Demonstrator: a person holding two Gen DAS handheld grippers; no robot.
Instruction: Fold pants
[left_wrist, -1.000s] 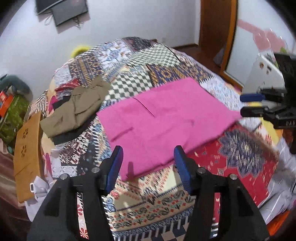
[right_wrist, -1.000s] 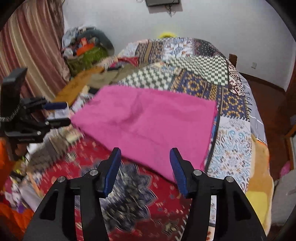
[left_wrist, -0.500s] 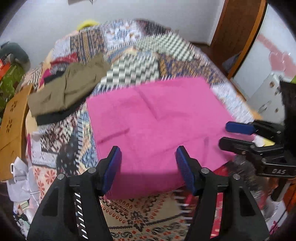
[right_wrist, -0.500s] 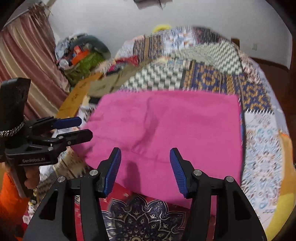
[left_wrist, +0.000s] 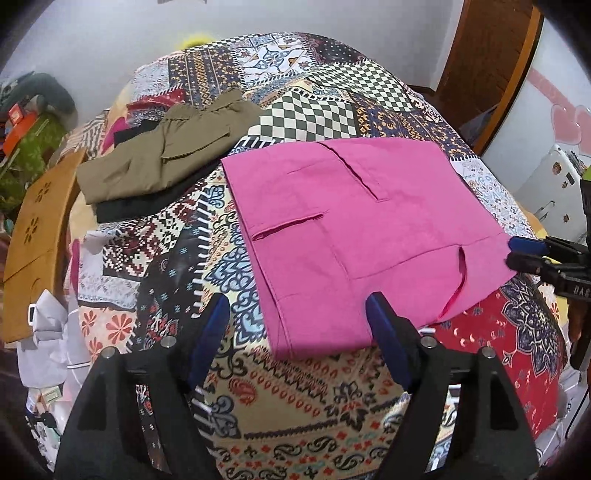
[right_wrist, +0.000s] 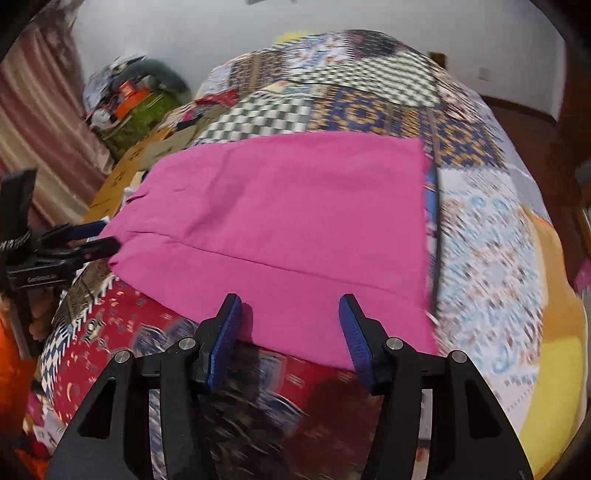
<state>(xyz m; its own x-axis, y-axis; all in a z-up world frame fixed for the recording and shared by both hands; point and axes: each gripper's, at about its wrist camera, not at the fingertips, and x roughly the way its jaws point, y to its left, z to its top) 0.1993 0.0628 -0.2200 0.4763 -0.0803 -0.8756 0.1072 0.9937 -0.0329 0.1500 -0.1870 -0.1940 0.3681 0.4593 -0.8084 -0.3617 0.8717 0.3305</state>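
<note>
Pink pants (left_wrist: 354, 236) lie spread flat on the patchwork bedspread (left_wrist: 229, 258), pockets and seams showing. My left gripper (left_wrist: 295, 314) is open and empty, low over the pants' near edge. My right gripper (right_wrist: 290, 314) is open and empty above the opposite near edge of the pink pants (right_wrist: 288, 218). In the left wrist view the right gripper (left_wrist: 517, 253) reaches the pants' right corner. In the right wrist view the left gripper (right_wrist: 99, 238) sits at the pants' left corner.
Folded olive and black clothes (left_wrist: 162, 162) lie on the bed behind the pants. A wooden board (left_wrist: 33, 229) stands at the bed's left side. A clutter pile (right_wrist: 136, 103) sits by the wall. A wooden door (left_wrist: 487, 59) is at the right.
Both grippers have moved forward and down toward the pink pants, which now fill more of each view. Both stay open. The pants lie as before.
</note>
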